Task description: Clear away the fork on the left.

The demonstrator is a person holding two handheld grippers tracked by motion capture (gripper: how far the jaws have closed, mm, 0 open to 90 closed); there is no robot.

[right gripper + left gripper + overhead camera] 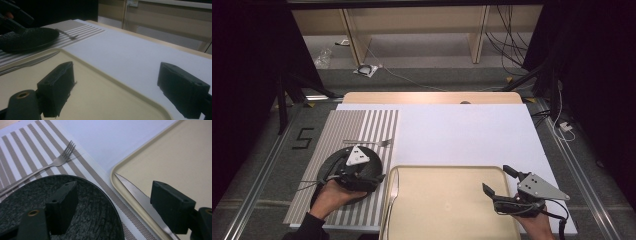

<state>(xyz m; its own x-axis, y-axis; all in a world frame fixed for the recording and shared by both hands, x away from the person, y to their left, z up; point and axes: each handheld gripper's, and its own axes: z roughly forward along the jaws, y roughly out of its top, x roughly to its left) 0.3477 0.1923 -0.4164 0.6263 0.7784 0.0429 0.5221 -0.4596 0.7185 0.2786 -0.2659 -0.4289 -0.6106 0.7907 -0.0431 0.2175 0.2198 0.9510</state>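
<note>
On the desk lies a wide sheet, and a placemat lies along the sheet's left side. A plate rests on the near part of the placemat. A fork lies on the placemat just behind the plate, its tines pointing right. A tray sits on the sheet at the near edge, just right of the plate. A knife lies in the tray along its left rim. The left claw hangs over the plate. The right claw hangs over the tray's right rim.

Grey carpet floor, wooden shelving, cables.
</note>
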